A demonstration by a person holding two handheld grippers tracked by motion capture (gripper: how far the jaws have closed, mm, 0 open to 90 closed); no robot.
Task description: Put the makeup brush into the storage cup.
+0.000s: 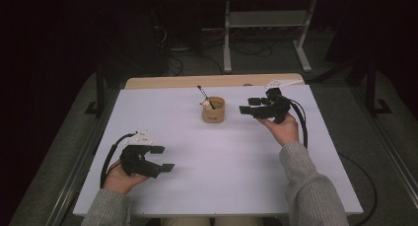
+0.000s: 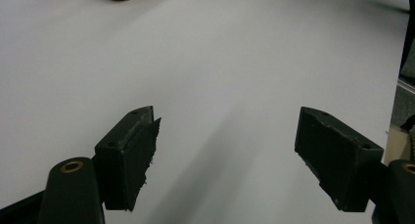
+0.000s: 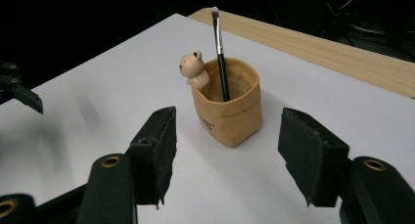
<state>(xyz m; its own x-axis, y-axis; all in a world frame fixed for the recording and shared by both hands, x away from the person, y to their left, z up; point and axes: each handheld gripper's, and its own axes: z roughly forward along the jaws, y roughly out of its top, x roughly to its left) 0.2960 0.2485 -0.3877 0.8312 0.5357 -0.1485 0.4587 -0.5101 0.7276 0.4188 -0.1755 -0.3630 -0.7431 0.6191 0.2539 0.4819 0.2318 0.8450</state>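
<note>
**Brush stands in the holder, both grippers empty**

Toward the far middle of the white table [image 1: 197, 152] sits a tan bag-shaped holder [image 1: 213, 110] with a small bear figure [image 3: 192, 67] peeking over its rim. A thin makeup brush [image 3: 220, 57] stands inside it, black handle down in the cup and pale tip up, leaning against the wall beside the bear.

Right of the holder, the right gripper [image 1: 250, 106] hovers just beside it, pointing leftward at it. Its jaws are spread apart with nothing between them; in the right gripper view the holder lies ahead of the pads, clear of both.

Well apart, at the near left of the table, the left gripper [image 1: 162, 158] rests low in the person's hand, jaws likewise released and bare, with only table surface between them.

Judging by how things lie, the brush is already placed in the holder and neither gripper carries anything, so the placing itself looks complete. What may remain is little: drawing the right gripper clear of the holder without knocking it, since the cup looks light and easily tipped.
</note>
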